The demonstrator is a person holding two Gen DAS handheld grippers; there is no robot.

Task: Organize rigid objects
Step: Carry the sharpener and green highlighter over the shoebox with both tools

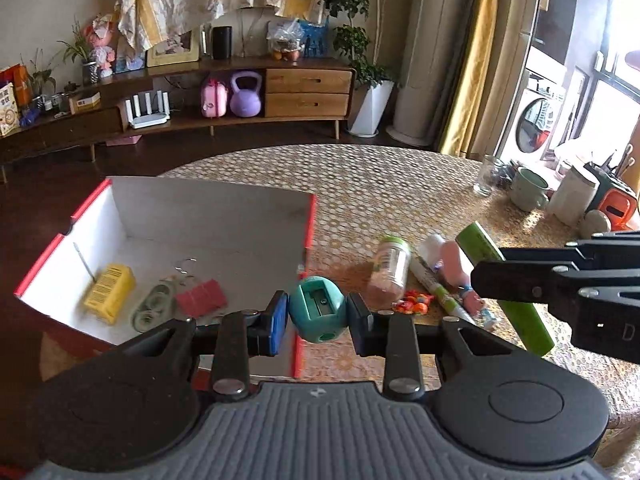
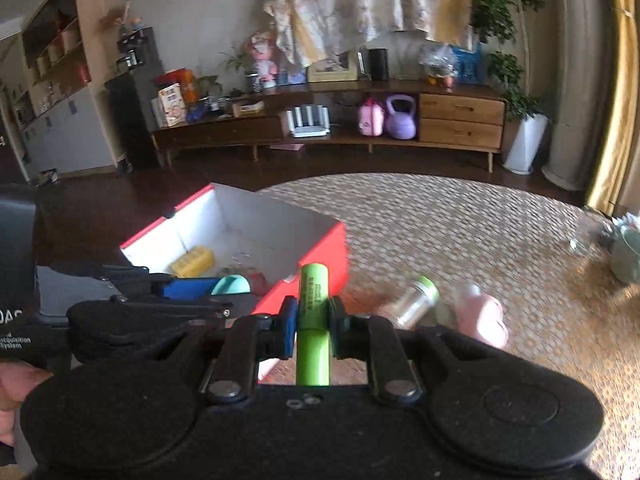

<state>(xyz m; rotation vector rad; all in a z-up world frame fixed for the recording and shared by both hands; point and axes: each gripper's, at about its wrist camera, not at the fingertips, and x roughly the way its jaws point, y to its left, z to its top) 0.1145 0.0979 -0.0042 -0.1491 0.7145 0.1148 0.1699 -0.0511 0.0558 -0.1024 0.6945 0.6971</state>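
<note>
A: Right, left gripper (image 1: 318, 312) first?
B: Clamped on a teal pencil sharpener (image 1: 317, 309), blue pads pressing both sides, jaws only a little apart. Hanging over the near right corner of the red box (image 1: 310, 224), right at its edge.

A: And the right gripper (image 2: 313, 314)?
B: Closed tight on a green tube (image 2: 313, 320), pinched at mid-length, printed end pointing toward 12 o'clock. Raised above the worktop (image 1: 380, 184), just beside the box's right wall. Seen from the left wrist view too, coming in at 3 o'clock with the tube slanting across.

A: Inside the box?
B: White lining. Yellow carton (image 1: 109, 292) toward 9 o'clock, a correction-tape dispenser (image 1: 154, 308) beside it, then a red pad (image 1: 201, 298) next along; some wire clips (image 1: 185, 268) behind those.

A: Loose on the worktop?
B: At 3 o'clock of the box: a clear jar with a green lid (image 1: 390, 268) on its side, a white-and-green marker (image 1: 436, 290), a pink bottle (image 1: 456, 260), a small orange wrapper (image 1: 414, 302). All lying close together, some touching.

A: Further off?
B: Toward 2 o'clock, a drinking glass (image 1: 489, 176), a green mug (image 1: 529, 190), a white canister (image 1: 572, 196), well apart from the box.

A: Anything of the person?
B: Only fingers (image 2: 12, 392) at the left edge of the right wrist view.
</note>
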